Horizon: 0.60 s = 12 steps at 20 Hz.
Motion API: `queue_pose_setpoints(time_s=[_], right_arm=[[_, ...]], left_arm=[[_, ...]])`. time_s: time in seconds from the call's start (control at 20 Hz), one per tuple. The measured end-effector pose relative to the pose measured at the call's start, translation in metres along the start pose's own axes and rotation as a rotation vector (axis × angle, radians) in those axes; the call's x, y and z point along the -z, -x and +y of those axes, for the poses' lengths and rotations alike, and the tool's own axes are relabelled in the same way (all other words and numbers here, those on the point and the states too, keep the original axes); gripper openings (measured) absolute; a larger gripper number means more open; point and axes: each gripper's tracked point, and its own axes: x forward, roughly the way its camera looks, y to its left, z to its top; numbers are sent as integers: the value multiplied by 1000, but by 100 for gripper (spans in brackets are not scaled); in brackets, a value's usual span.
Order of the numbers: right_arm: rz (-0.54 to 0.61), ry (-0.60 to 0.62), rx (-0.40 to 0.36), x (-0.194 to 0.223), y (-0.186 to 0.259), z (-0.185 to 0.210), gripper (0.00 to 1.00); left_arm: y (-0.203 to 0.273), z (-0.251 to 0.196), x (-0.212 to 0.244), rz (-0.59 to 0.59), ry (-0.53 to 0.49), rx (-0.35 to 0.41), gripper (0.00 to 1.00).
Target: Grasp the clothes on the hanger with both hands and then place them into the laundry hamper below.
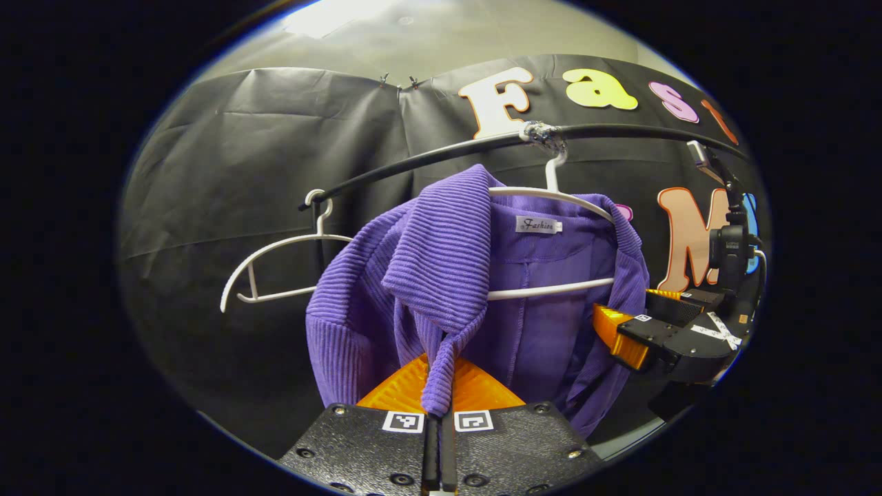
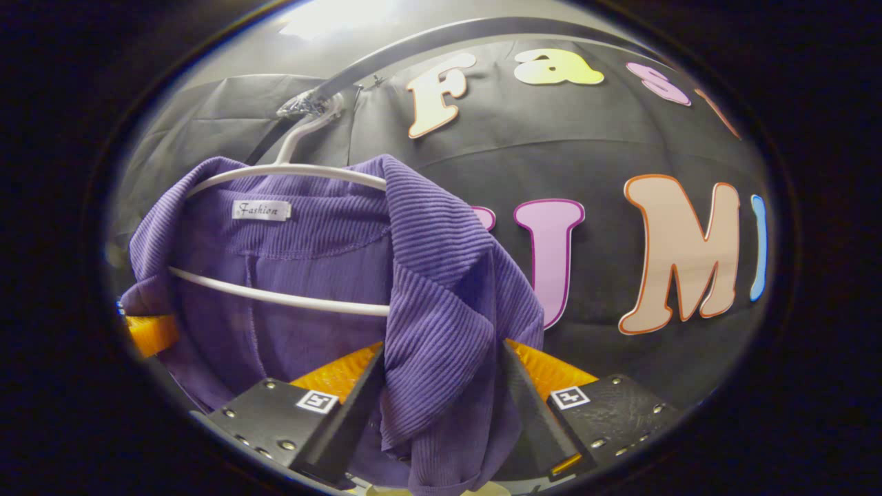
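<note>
We were at the grasping step. The purple jacket [image 1: 482,289] hung on a white hanger [image 1: 551,196] from the black rail [image 1: 427,160], with a spare hanger [image 1: 275,265] on the rail at nine o'clock from it.

In the left gripper view, our left claw [image 1: 439,413] sat at six o'clock, its fingers brought nearly together on the thin hanging tip of the jacket's left lapel; the cloth ran down into the narrow gap between them, so we judged it pinched. At four o'clock in the same view the right claw [image 1: 623,337] reached in against the jacket's other edge.

In the right gripper view, the right claw [image 2: 441,406] stood well apart, with the thick fold of the right lapel [image 2: 448,310] hanging down between the fingers. The fingers flanked the fold closely, but we could not tell whether both pressed on it; we took this claw as not yet closed.

The jacket's collar [image 2: 310,213] lay over the hanger's shoulders, so nothing was off yet. The hamper was out of sight below.

Next, we judged, the right claw needed to close firmly on its fold. Then both claws would have to lift together, up and towards us, so the collar cleared the hanger, before lowering the jacket. A one-sided pull would likely swing the hanger on the rail.
</note>
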Motion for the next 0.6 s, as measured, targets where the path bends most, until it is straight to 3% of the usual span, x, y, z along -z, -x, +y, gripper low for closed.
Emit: queue_pose_setpoints(time_s=[0.35,0.55,0.6], right_arm=[[35,-18,79,5,-2,-15,15],[56,-21,143,1,3,-22,7],[62,-18,158,2,5,-23,12]], left_arm=[[0,7,-5,-16,-2,-16,2],[1,12,-7,-18,2,-23,2],[1,12,-9,-22,5,-24,2]])
